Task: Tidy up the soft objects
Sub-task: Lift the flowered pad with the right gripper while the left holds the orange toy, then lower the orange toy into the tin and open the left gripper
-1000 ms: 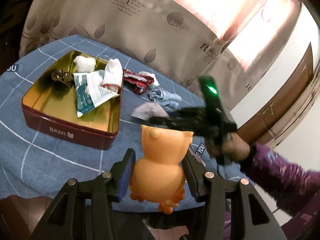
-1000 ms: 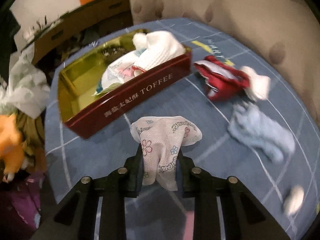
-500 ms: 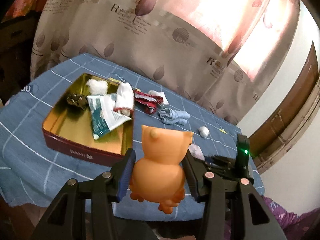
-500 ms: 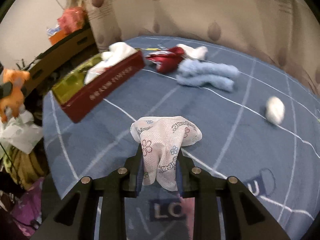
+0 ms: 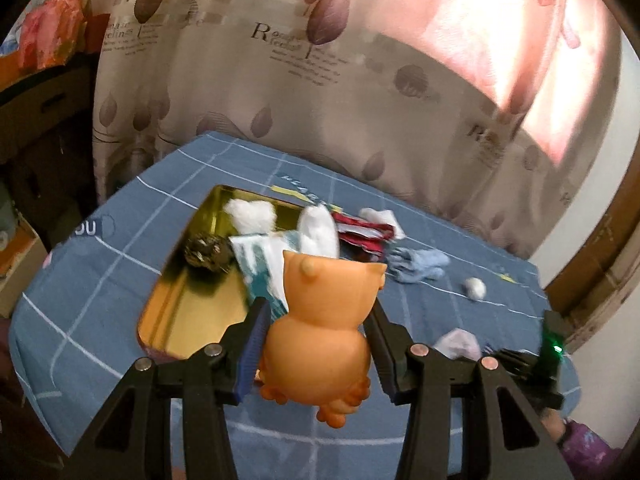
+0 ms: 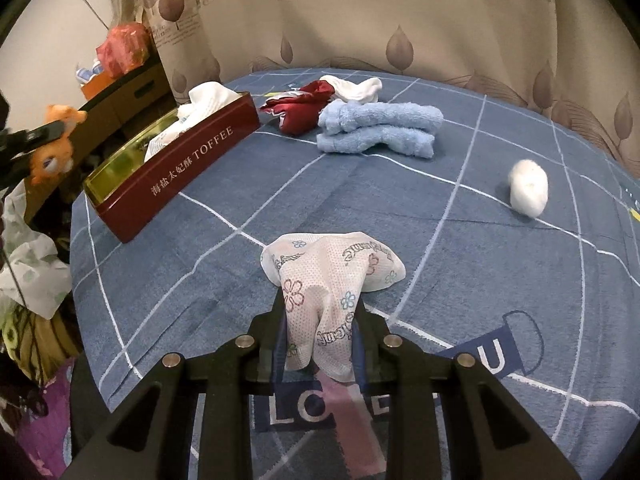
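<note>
Pulling back from the red tin (image 6: 192, 164) over the last second, the right gripper (image 6: 320, 344) is pinching the patterned cloth (image 6: 328, 276) above the table; the left gripper (image 5: 318, 344) is clamping the orange owl (image 5: 324, 320), suggesting both deliveries remain pending.

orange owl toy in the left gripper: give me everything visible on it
The orange owl toy is a smooth, rubbery-looking figure with two ear points, a round body and small feet at the bottom. It faces away from the left wrist camera, upright, clamped at the body between the fingers of the left gripper, held above the near edge of the blue cloth. The right wrist view shows it small, its face blurred.
</note>
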Action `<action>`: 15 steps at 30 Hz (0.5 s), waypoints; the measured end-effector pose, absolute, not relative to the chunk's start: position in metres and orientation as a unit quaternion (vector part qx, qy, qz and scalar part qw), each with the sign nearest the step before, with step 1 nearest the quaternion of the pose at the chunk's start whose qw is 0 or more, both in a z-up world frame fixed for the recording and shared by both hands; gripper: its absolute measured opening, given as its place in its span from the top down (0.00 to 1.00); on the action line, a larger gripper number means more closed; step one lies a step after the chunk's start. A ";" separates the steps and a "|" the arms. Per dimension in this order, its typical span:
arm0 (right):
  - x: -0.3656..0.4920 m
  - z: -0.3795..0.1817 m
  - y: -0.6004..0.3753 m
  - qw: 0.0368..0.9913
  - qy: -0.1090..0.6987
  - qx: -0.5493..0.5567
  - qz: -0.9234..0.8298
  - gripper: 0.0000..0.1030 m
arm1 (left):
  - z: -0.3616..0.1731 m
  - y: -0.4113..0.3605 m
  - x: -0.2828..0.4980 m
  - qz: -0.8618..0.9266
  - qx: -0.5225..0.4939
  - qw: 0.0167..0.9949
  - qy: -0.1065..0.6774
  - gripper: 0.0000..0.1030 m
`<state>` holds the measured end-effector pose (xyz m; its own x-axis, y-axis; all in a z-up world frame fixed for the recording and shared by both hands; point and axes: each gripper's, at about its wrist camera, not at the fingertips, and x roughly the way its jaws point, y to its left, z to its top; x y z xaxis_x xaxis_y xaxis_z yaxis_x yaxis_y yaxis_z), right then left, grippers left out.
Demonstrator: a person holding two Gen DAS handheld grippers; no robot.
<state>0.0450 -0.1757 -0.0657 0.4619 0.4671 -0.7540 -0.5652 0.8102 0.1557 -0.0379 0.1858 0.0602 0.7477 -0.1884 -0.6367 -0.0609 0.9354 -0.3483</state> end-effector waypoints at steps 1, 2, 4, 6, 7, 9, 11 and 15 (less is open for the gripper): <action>0.045 -0.066 -0.176 0.853 0.421 -0.057 0.302 0.77 | 0.058 0.189 -0.031 -0.033 -0.171 0.919 0.354 0.53; 0.045 -0.066 -0.176 0.853 0.421 -0.058 0.302 0.77 | 0.057 0.192 -0.024 -0.026 -0.164 0.920 0.354 0.53; 0.046 -0.066 -0.177 0.853 0.422 -0.058 0.302 0.77 | 0.053 0.199 -0.008 -0.016 -0.150 0.922 0.357 0.53; 0.046 -0.066 -0.177 0.853 0.422 -0.057 0.303 0.77 | 0.048 0.203 0.006 -0.007 -0.143 0.921 0.362 0.53; 0.046 -0.066 -0.178 0.853 0.422 -0.057 0.303 0.77 | 0.045 0.205 0.014 -0.002 -0.139 0.920 0.365 0.53; 0.046 -0.066 -0.177 0.852 0.423 -0.057 0.303 0.77 | 0.038 0.211 0.030 0.009 -0.130 0.917 0.376 0.53; 0.046 -0.066 -0.177 0.852 0.423 -0.056 0.303 0.77 | 0.031 0.215 0.046 0.016 -0.129 0.913 0.387 0.53; 0.047 -0.066 -0.178 0.851 0.425 -0.051 0.305 0.76 | 0.021 0.220 0.068 0.027 -0.116 0.908 0.401 0.53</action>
